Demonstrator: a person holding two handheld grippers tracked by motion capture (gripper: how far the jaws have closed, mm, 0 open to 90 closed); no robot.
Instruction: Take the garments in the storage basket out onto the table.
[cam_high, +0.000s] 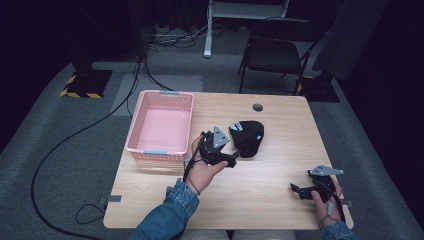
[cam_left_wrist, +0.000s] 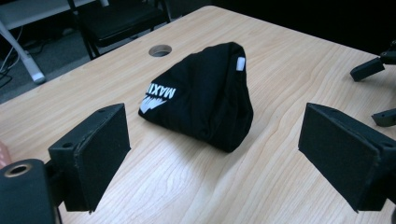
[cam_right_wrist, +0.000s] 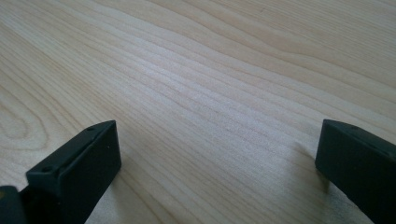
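Black folded cloth item (cam_left_wrist: 201, 95), white lettering on one side, sits mid-frame on the wooden table (cam_high: 260, 185), right of the pink basket (cam_high: 161, 125); looks soft, light and floppy, so best pinched across the bunched middle. Left gripper (cam_left_wrist: 212, 154) sits just short of it, jaws wide apart, nothing held. Right gripper (cam_high: 307, 189) lower right, jaws apart over bare wood.

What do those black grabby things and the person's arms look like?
Each hand holds black tongs, left and right, with two flat, blocky jaws faced with dark foam. A grey three-cornered plate sits on top of each, and a thin black cable trails off. The person wears blue denim sleeves with a dark band at each wrist.
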